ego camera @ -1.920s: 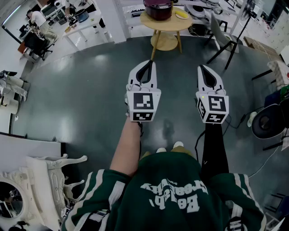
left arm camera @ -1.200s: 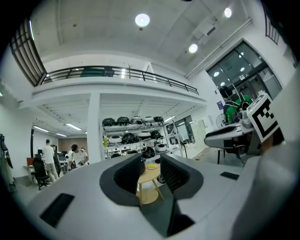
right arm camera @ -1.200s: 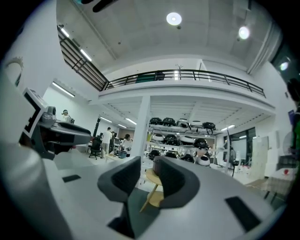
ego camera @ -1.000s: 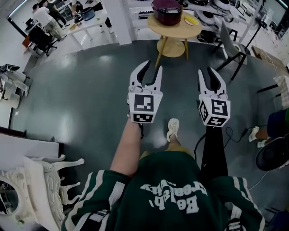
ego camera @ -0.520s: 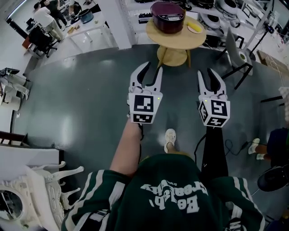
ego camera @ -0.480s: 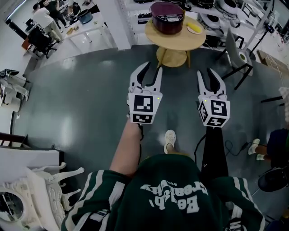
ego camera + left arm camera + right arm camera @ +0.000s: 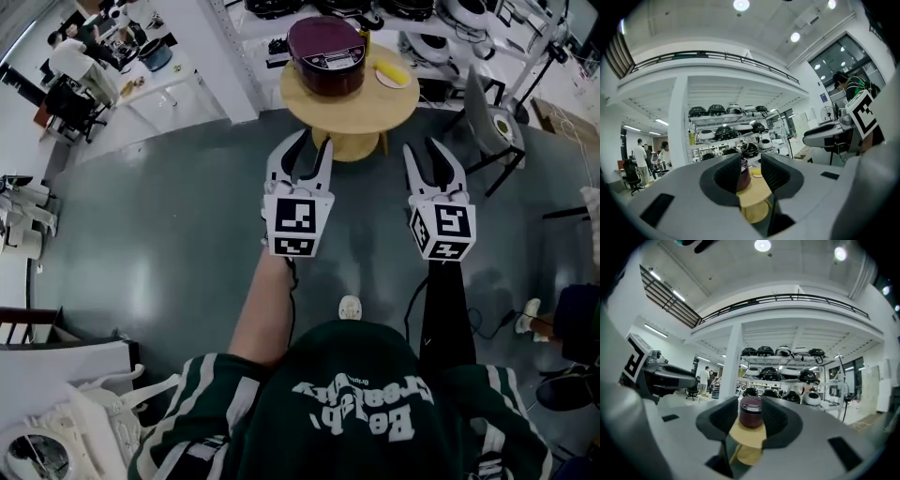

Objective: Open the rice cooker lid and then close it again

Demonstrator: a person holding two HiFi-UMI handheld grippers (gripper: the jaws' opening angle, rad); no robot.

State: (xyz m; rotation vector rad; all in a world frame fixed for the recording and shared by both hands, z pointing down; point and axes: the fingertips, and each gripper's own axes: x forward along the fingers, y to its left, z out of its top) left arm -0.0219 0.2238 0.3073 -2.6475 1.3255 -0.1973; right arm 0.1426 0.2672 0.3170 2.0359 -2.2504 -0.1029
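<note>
A dark maroon rice cooker (image 7: pixel 326 54), lid down, stands on a round wooden table (image 7: pixel 349 105) ahead of me. Beside it lies a yellow item on a small plate (image 7: pixel 389 75). Both grippers are held level over the grey floor, short of the table. The left gripper (image 7: pixel 306 153) is open and empty; in its own view the cooker (image 7: pixel 745 175) shows in the gap between the jaws. The right gripper (image 7: pixel 432 159) is empty and its jaws are opening; in its view the distant cooker (image 7: pixel 751 409) sits centred between them on the table (image 7: pixel 746 436).
A grey chair (image 7: pixel 487 108) stands right of the table. Shelves of several rice cookers (image 7: pixel 780 376) line the wall behind it. White desks with seated people (image 7: pixel 80 70) are at far left, a white ornate chair (image 7: pixel 94 422) at lower left. A cable (image 7: pixel 502 314) lies on the floor.
The table and rice cooker have come nearer in the head view as the person walks toward them. Both grippers travel along, still level. The right jaws stand slightly wider.
</note>
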